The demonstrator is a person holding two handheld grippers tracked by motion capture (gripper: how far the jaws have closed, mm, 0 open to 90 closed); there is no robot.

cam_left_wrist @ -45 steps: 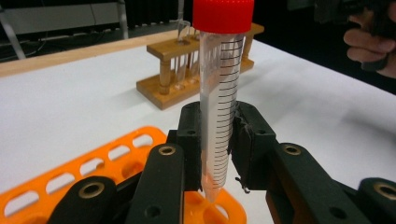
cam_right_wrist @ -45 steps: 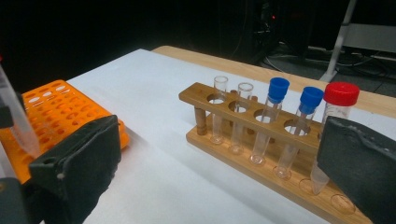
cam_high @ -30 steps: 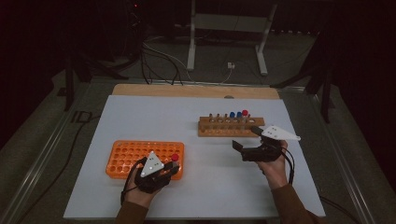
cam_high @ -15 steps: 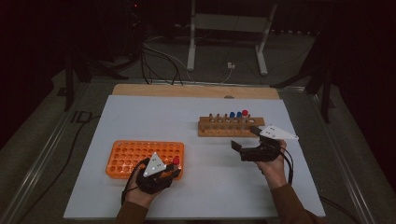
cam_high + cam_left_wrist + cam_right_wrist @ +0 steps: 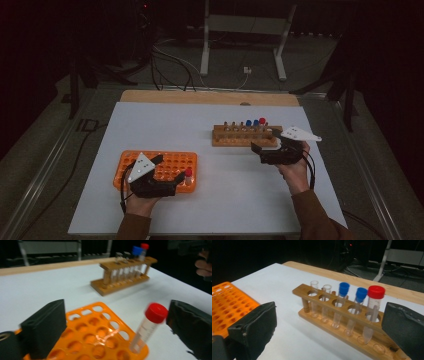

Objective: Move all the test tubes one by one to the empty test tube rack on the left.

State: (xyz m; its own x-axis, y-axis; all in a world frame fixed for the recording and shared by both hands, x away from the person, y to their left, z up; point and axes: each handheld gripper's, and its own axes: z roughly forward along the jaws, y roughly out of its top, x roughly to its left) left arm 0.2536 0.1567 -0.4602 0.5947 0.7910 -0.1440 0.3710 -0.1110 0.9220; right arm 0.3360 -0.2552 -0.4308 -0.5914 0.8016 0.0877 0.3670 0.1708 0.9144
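Left gripper (image 5: 172,170): jaws have just been opening, now standing wide, pads pressing on nothing. Right gripper (image 5: 264,146): jaws gaping wide too, hand gripping it from behind, forearm trailing back.

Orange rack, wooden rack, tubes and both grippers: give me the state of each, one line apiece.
Orange rack: flat on the table, one tube in a corner hole.
Red-capped tube: capped, leaning in the orange rack, free of the pads.
Left gripper: jaws just opened, tube between them.
Wooden rack: upright, five tubes, three capped.
Right gripper: open, holding nothing.
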